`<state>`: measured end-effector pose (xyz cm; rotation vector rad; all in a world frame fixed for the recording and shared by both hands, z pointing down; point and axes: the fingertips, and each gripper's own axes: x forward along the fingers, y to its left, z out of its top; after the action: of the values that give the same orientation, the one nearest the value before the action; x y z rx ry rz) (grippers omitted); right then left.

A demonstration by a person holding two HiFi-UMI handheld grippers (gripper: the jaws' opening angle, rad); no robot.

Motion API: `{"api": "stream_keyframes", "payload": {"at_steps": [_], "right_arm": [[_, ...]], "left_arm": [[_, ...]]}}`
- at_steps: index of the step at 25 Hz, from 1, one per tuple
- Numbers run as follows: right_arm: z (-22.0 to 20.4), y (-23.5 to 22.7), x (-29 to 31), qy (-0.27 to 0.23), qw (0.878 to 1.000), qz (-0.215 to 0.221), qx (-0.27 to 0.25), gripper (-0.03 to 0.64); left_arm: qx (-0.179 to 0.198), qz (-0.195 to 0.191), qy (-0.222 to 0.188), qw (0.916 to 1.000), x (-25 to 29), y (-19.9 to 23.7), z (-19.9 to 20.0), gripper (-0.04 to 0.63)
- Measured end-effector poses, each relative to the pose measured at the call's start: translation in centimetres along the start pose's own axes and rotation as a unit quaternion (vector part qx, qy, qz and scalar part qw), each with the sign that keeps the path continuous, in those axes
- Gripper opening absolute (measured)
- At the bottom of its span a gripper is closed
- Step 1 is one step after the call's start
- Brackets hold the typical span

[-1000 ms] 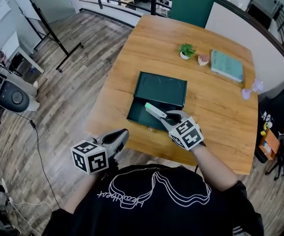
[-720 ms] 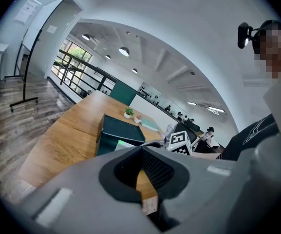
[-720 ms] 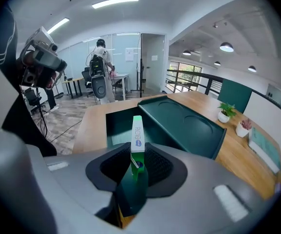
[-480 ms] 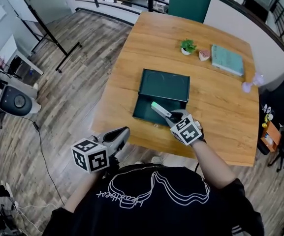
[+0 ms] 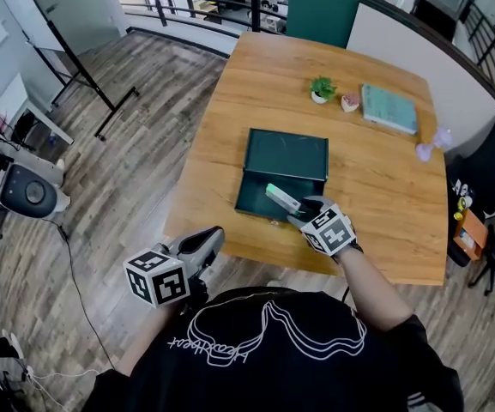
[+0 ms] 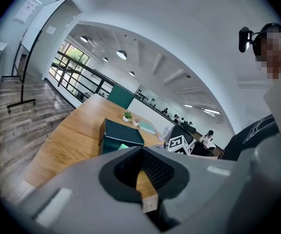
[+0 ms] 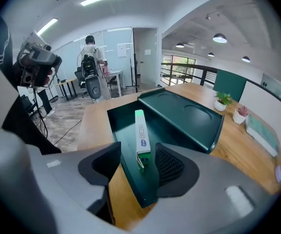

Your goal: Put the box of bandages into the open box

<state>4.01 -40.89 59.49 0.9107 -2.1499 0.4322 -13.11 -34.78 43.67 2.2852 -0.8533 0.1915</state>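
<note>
The dark green open box (image 5: 254,201) sits on the wooden table (image 5: 376,187), its lid (image 5: 286,154) laid back behind it. The white and green box of bandages (image 5: 282,199) slants over the tray's near right part. In the right gripper view it (image 7: 141,135) lies between the jaws of my right gripper (image 7: 139,161), close to the right pad, with a gap to the left pad. The jaws stand apart, open. My left gripper (image 5: 206,241) hangs off the table's near left corner, shut and empty; in its own view the open box (image 6: 119,135) is ahead.
At the table's far end stand a small potted plant (image 5: 322,88), a little pink pot (image 5: 350,103) and a teal book (image 5: 389,109). A purple object (image 5: 425,151) sits by the right edge. A black chair (image 5: 487,174) stands right of the table, a stand (image 5: 84,75) on the floor at left.
The head view has shifted a little. My right gripper and the box of bandages have crept slightly toward the tray's near side. The left gripper stays put.
</note>
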Motion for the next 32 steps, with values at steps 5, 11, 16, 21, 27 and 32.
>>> {"api": "stream_keyframes", "payload": {"at_steps": [5, 11, 16, 21, 27, 32], "right_arm": [[2.1, 1.4, -3.3, -0.059, 0.998, 0.004, 0.038, 0.275], [7.2, 6.1, -9.5, -0.190, 0.972, 0.100, 0.097, 0.210], [8.7, 8.1, -13.9, -0.236, 0.962, 0.104, 0.091, 0.137], [7.5, 8.3, -15.1, -0.242, 0.959, 0.091, 0.112, 0.032], [6.0, 8.6, -15.2, -0.248, 0.957, 0.081, 0.130, 0.025], [6.6, 8.9, -15.9, -0.256, 0.956, 0.073, 0.127, 0.025]], "left_arm": [[-0.001, -0.003, -0.002, 1.0000, -0.8, 0.2, -0.1, 0.000], [0.013, -0.030, -0.009, 0.9994, -0.9, -0.9, 0.4, 0.000], [0.023, -0.059, -0.002, 0.9980, -0.1, -2.5, 0.5, 0.000], [0.066, -0.069, 0.026, 0.9951, 1.7, -3.3, -0.5, 0.000], [0.053, -0.113, 0.042, 0.9912, 3.2, -5.2, -1.2, 0.000], [0.059, -0.119, 0.047, 0.9900, 3.3, -5.6, -0.8, 0.000]]}}
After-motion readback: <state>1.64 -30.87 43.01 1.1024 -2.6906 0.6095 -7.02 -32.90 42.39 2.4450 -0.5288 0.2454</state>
